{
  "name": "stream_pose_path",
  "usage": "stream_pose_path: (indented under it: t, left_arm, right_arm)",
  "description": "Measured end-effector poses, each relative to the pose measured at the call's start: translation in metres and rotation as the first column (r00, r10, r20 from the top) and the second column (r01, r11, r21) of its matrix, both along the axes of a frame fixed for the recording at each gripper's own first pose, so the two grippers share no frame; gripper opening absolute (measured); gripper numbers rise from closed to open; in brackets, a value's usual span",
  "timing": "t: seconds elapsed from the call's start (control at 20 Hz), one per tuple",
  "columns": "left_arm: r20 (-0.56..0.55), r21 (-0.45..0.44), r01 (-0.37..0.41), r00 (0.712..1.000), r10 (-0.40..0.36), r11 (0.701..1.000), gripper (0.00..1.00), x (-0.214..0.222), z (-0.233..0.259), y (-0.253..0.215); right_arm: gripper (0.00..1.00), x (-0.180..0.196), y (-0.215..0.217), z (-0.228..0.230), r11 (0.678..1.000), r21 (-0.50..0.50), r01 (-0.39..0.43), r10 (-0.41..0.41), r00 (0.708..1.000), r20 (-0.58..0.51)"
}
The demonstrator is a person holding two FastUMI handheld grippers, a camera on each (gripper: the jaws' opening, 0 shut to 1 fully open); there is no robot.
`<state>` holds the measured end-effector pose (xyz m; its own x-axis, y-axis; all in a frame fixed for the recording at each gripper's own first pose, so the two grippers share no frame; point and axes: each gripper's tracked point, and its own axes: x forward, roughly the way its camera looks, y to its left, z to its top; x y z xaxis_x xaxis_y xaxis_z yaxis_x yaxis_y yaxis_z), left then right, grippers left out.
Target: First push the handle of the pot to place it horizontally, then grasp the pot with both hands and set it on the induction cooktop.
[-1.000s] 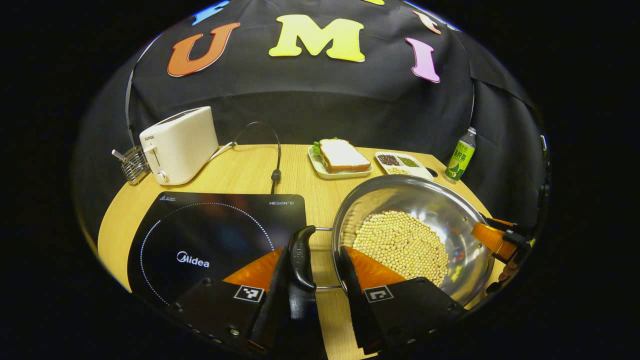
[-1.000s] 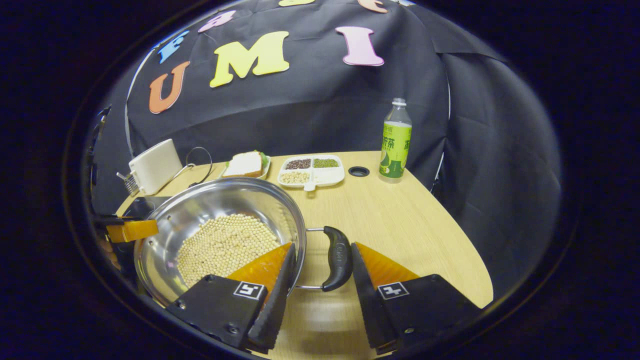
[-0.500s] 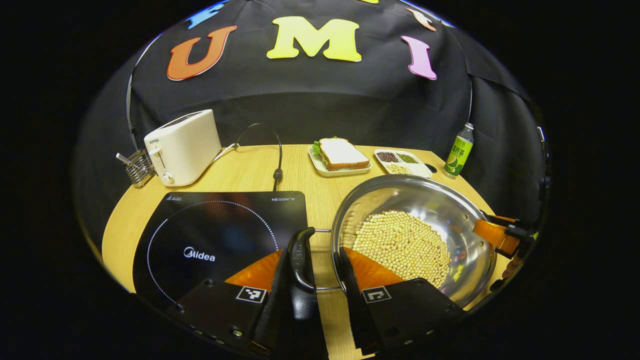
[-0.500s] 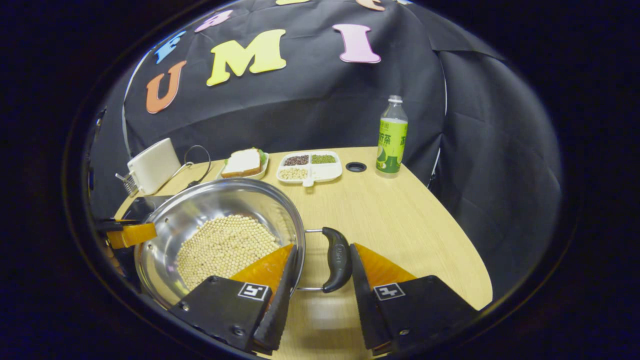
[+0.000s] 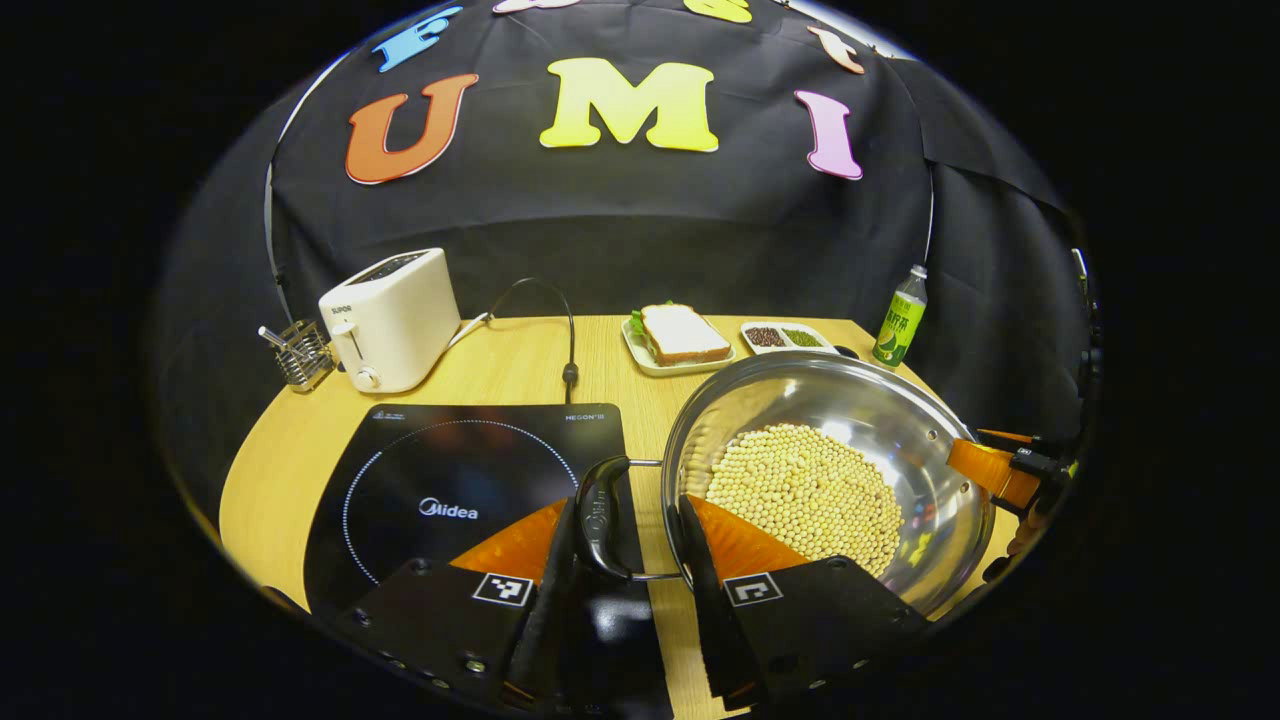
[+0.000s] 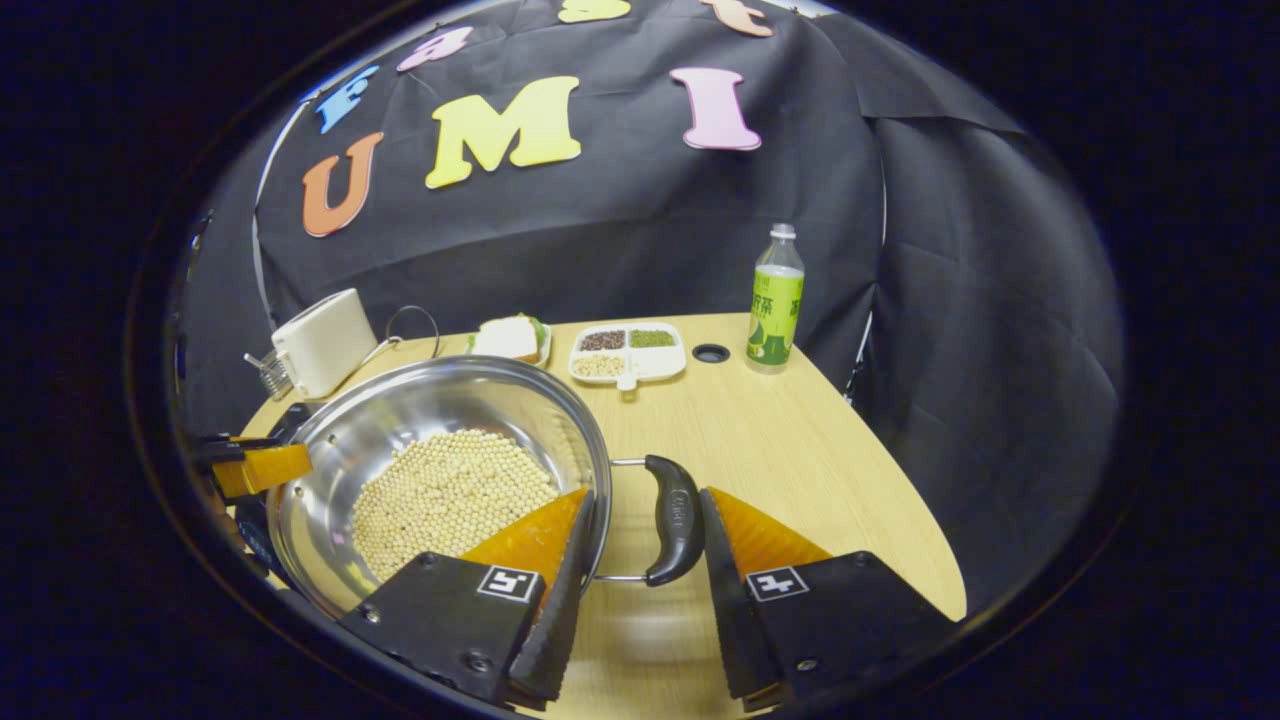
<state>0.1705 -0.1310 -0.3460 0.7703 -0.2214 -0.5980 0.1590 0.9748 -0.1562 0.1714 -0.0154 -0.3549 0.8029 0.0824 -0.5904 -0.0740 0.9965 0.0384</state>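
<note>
Induction cooktop (image 5: 440, 480) occupies the table's (image 5: 520, 365) front-left; pot (image 5: 850, 400) directly right. Toaster (image 5: 395, 318) at back-left corner; sandwich plate (image 5: 680, 340), divided tray (image 5: 785, 337) and bottle (image 5: 898, 318) along back edge.

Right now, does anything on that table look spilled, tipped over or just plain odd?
Nothing stands out. The beans lie inside the pot, none on the table. The bottle and toaster stand upright, and the sandwich sits on its plate.

The flat black glass induction cooktop (image 5: 470, 480) at near left reads "Midea" centrally and "HEGON" at its far right corner; the cream plastic toaster (image 5: 395, 318) at far left reads "SUPOR".
</note>
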Motion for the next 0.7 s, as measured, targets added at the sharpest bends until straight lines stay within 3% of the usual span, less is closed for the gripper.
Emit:
stream_pose_path:
  t: [0.35,0.7]
  left_arm:
    - [0.041,-0.030,-0.030,0.999,0.031,0.999,0.54,-0.035,0.042,0.042]
    - [0.081,-0.036,-0.085,0.993,0.088,0.996,0.53,-0.061,0.079,0.111]
  right_arm:
    - [0.60,-0.036,0.030,0.053,1.000,-0.015,-0.027,0.028,0.998,0.052]
    - [0.60,-0.064,0.090,0.092,0.997,-0.005,-0.076,0.076,0.994,0.076]
